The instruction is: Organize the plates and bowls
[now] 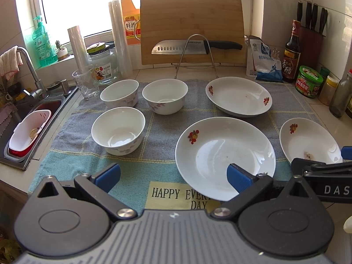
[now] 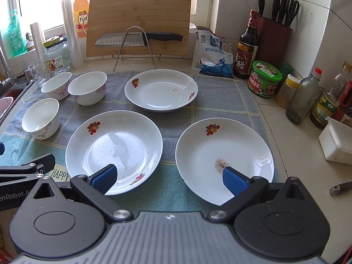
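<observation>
Your left gripper (image 1: pixel 173 177) hangs released, jaws spread wide, over the near edge of the towel (image 1: pixel 154 123), one blue pad above the rim of the middle plate (image 1: pixel 222 151). Your right gripper (image 2: pixel 169 176) is likewise released and holds nothing; its pads straddle the gap between the middle plate and the right plate (image 2: pixel 224 156).

Three plates lie apart on the towel: the far plate (image 2: pixel 161 89) sits behind the other two, none touching. Three bowls stand upright at the left: the near bowl (image 1: pixel 118 129) alone, the two far bowls (image 1: pixel 165 95) just beside each other.

Open towel runs between the bowls and the plates. The right plate's rim reaches the towel's right edge, near the jars (image 2: pixel 264 79). The sink (image 1: pixel 28 129) borders the towel's left edge.
</observation>
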Available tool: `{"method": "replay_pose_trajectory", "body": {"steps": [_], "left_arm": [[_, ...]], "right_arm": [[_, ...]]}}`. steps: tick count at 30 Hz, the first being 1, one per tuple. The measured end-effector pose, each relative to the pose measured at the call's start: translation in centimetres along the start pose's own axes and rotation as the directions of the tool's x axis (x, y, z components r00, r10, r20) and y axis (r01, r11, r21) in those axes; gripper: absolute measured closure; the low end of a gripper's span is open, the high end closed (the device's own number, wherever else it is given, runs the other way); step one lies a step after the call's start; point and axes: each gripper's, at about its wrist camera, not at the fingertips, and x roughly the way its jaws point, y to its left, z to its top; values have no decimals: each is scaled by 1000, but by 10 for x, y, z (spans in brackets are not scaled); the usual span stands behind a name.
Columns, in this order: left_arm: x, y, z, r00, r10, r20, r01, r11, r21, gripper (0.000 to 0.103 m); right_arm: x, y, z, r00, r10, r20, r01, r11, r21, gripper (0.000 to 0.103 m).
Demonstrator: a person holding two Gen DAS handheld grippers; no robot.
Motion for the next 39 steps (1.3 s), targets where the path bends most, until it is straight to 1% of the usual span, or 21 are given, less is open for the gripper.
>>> {"method": "replay_pose_trajectory", "body": {"steps": [7,10,13,16,19,21,23,24,27,29,31,33,36,39], "left_arm": [[-2,-8,-1,1000,10,6,-10,1000,10,1],[-4,-11,0,1000,-7,17,7,1000,8,1],[-5,-16,0,999,-39,27,39,999,2,1],[-7,-22,1,997,-66,51,66,998,-1,1],[-9,-32,2,993,-59,99,58,998,18,1],[-9,-37,3,989,-90,118,86,996,36,1],[-11,-40,5,978,-166,125,162,986,39,1],[-11,-42,7,974,-189,127,185,982,44,1],[-10,-54,13,974,-197,113,189,979,77,1],[-7,-60,16,968,-227,106,217,971,97,1],[-2,-67,19,964,-253,83,242,963,118,1],[5,-73,23,958,-277,67,266,954,138,1],[16,-83,30,955,-290,68,276,946,168,1],[28,-92,40,945,-322,63,304,931,203,1]], "right_arm": [[-3,-7,-4,999,26,23,-26,1000,-3,0],[-8,-12,-4,998,38,50,-37,999,-8,0],[-12,-20,-5,995,49,81,-48,999,-18,0],[-16,-30,-7,993,56,107,-54,998,-22,0],[-20,-43,-12,990,59,128,-57,998,-16,0],[-22,-52,-15,989,54,140,-55,998,1,0],[-25,-62,-18,987,49,156,-52,999,12,0],[-26,-65,-20,986,48,159,-51,999,16,0],[-27,-79,-25,985,40,168,-46,998,32,0],[-27,-90,-31,984,37,176,-45,998,41,0],[-27,-97,-37,982,34,186,-42,998,42,0],[-24,-104,-44,983,26,182,-34,999,38,0],[-18,-113,-55,987,15,162,-21,999,34,0],[-8,-121,-64,990,7,138,-12,999,35,0]]}}
